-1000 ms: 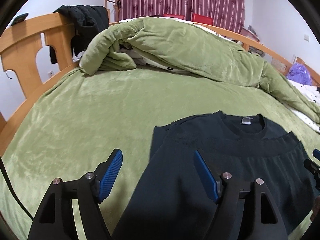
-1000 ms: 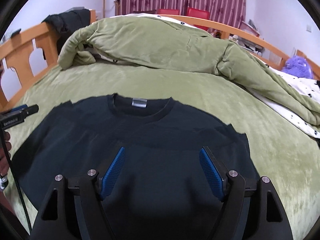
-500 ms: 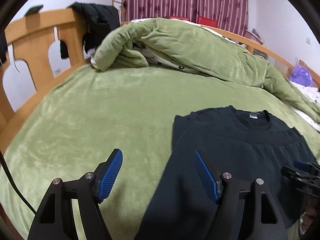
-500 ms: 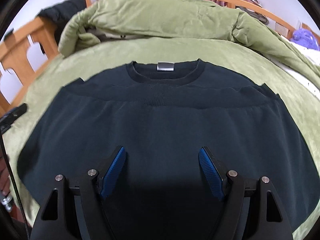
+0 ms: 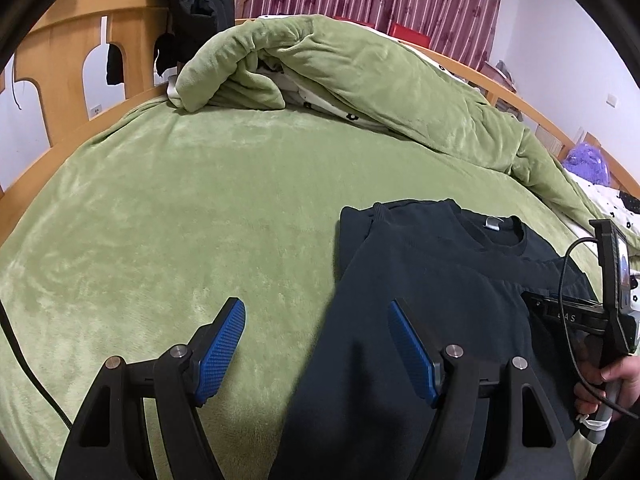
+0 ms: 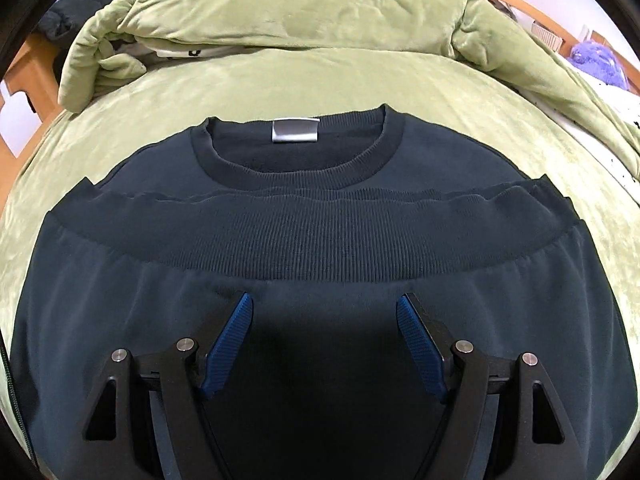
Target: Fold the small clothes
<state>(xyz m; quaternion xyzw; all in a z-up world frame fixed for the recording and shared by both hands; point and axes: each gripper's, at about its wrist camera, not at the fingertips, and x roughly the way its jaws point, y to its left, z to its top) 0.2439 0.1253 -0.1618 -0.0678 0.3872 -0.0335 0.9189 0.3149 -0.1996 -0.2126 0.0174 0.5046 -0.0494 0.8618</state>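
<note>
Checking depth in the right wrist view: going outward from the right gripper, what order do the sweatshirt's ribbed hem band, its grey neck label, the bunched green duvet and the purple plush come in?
1. Ribbed hem band, folded up, just ahead of the right gripper.
2. Grey neck label, centre, inside the collar.
3. Bunched green duvet, across the top.
4. Purple plush, far right, behind the duvet's edge.

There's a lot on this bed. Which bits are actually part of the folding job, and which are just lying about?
Part of the job:
- dark sweatshirt, hem folded up toward the collar
- left tongs, open
- right tongs, open

Just lying about:
- bunched green duvet
- black jacket on the wooden bed frame
- purple plush thing
</note>
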